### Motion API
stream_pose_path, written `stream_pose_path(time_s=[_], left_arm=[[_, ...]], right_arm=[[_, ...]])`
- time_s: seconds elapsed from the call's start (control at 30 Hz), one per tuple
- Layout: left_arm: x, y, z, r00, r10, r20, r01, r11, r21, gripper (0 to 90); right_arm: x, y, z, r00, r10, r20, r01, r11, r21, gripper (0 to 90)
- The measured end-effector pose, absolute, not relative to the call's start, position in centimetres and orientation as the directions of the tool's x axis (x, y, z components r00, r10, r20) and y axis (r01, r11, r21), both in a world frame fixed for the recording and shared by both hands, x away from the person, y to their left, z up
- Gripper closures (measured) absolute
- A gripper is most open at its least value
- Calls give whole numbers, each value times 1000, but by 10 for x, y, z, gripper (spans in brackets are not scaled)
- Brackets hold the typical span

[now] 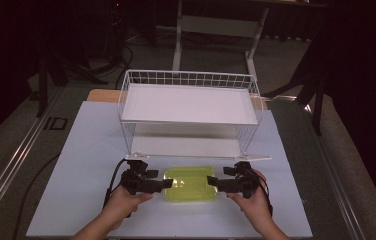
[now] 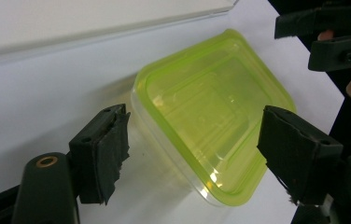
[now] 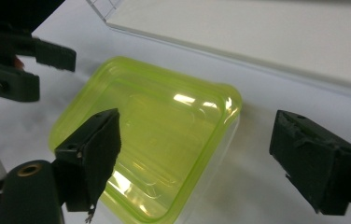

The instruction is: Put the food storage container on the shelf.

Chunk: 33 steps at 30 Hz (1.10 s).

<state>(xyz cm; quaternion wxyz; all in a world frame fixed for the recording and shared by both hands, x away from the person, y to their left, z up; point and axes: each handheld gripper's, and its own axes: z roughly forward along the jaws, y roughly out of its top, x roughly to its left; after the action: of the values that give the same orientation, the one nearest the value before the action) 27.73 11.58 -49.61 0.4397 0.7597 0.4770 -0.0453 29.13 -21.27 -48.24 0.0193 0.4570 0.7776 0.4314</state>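
Note:
A clear box with a yellow-green lid (image 1: 190, 184) lies flat on the white table top (image 1: 76, 165), just in front of the wire rack. My left gripper (image 1: 167, 184) is at its left end and my right gripper (image 1: 213, 183) at its right end, both pointing inward. In the left gripper view the box (image 2: 211, 107) lies between the wide-apart jaws of the left gripper (image 2: 194, 149), whose pads stand clear of it. In the right gripper view the right gripper (image 3: 201, 156) straddles a corner of the box (image 3: 150, 140), open, without pressing on it.
A white wire rack (image 1: 188, 102) with an upper and a lower shelf stands behind the box, its lower shelf edge (image 1: 201, 157) close to both grippers. Bare table lies to the left, right and front. Dark floor and table legs are beyond.

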Motion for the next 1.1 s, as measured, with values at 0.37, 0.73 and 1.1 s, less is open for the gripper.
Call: stream_pose_path(time_s=[0.37,0.73,1.1], left_arm=[[281,113,-519,477,685,-551,834,-156,529,572],[275,108,-517,484,689,-539,823,-148,549,689],[264,105,-513,495,709,-502,805,-158,572,716]], right_arm=[[295,-208,-502,-520,748,412,782,224,581,427],[292,-212,-504,-511,749,422,794,223,566,676],[283,-212,-501,-490,756,433,801,195,566,717]])
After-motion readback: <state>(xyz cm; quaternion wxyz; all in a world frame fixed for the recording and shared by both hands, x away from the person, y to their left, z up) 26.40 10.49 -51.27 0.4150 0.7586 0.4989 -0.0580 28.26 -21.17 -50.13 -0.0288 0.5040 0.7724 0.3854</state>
